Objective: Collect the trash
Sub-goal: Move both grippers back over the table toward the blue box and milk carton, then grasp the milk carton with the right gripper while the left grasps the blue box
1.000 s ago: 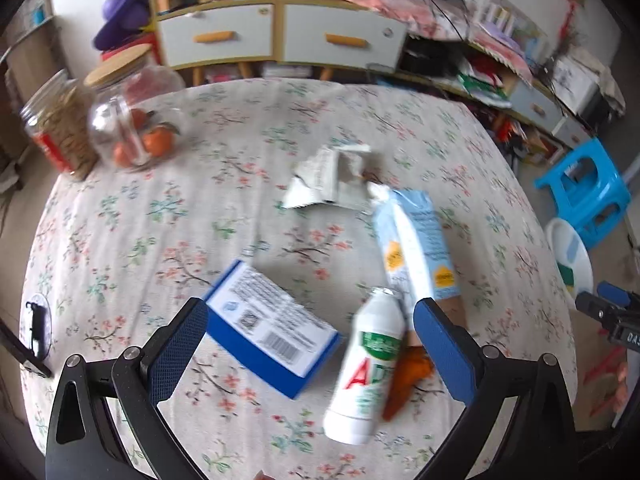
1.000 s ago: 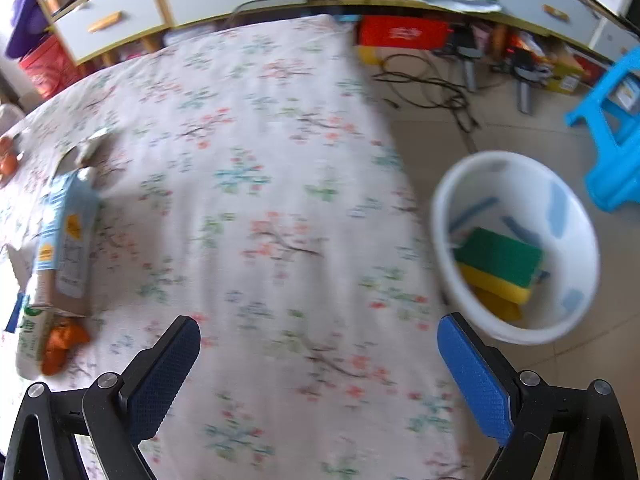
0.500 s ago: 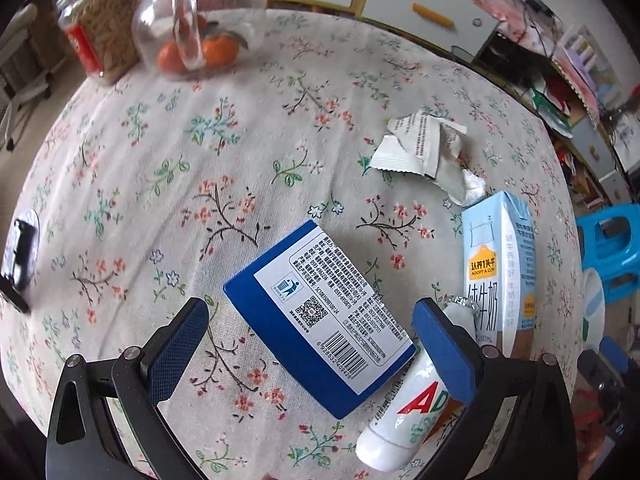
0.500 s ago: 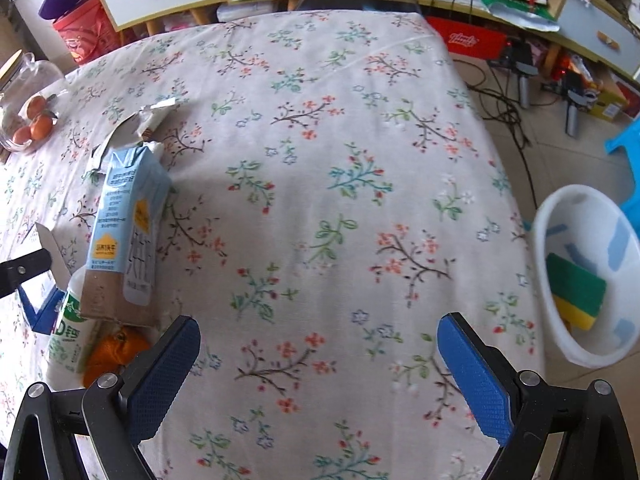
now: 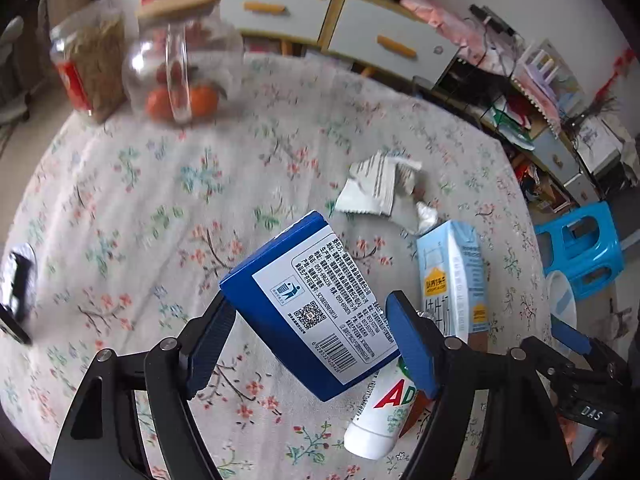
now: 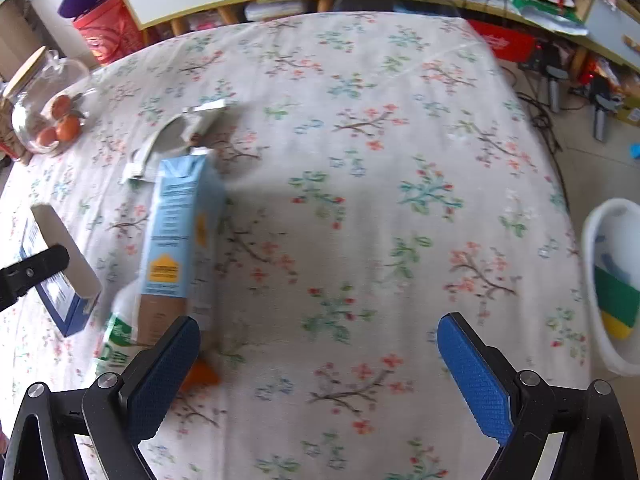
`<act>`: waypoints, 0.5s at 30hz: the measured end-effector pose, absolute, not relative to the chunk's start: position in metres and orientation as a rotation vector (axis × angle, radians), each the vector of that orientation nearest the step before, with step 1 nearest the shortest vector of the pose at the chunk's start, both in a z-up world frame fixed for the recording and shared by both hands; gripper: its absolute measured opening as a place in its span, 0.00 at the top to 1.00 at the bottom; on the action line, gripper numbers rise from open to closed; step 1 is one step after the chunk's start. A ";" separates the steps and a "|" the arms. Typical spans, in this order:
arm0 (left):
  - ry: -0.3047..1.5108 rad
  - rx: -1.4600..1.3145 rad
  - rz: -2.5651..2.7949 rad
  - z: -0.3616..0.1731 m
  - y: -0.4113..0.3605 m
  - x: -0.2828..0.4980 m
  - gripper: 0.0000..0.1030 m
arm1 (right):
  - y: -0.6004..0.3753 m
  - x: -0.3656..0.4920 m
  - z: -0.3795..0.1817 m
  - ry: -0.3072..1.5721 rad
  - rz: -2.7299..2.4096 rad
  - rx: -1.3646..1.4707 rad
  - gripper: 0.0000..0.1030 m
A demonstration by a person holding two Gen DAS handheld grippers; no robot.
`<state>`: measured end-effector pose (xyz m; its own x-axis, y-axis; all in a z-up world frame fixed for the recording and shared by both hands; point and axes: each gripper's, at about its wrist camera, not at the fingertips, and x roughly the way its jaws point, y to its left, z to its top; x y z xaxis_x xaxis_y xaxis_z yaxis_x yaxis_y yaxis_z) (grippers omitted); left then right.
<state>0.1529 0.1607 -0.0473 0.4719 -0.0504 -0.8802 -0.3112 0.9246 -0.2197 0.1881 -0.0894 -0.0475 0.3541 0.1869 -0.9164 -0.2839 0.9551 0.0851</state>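
The left gripper [image 5: 310,326] has just been closing its jaws, and both blue pads now press the 2 long sides of the flat blue-and-white cardboard box [image 5: 310,306], which sits tilted between them, its far corner raised off the table [image 5: 120,184] with the flowered cloth. Just right of the box, near the table's right edge, lie the pale blue milk carton [image 5: 452,276] and the white plastic bottle with red and green lettering [image 5: 384,412], an orange scrap tucked under them. Beyond the carton, toward the middle of the table, lies the crumpled white wrapper [image 5: 374,190]. The right gripper [image 6: 318,360] hangs over bare cloth with its jaws spread wide and nothing between them. Off the table's right edge, the white plastic basin [image 6: 600,248] stands on the floor, holding a green-and-yellow sponge [image 6: 616,304].
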 end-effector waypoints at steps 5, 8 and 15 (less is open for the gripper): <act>1.040 -0.369 0.160 -0.035 0.170 0.144 0.23 | -0.070 0.188 -0.049 1.179 0.350 -0.076 0.05; 1.040 -0.370 0.167 -0.034 0.177 0.138 0.23 | -0.059 0.190 -0.051 1.189 0.379 -0.052 0.05; 1.035 -0.362 0.183 -0.035 0.189 0.130 0.23 | -0.038 0.195 -0.056 1.198 0.410 -0.007 0.07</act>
<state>0.1295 0.1892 -0.0352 0.5023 -0.0212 -0.8644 -0.3165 0.9258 -0.2066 0.1949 -0.0379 -0.0561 0.2999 0.3051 -0.9039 -0.3127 0.9266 0.2090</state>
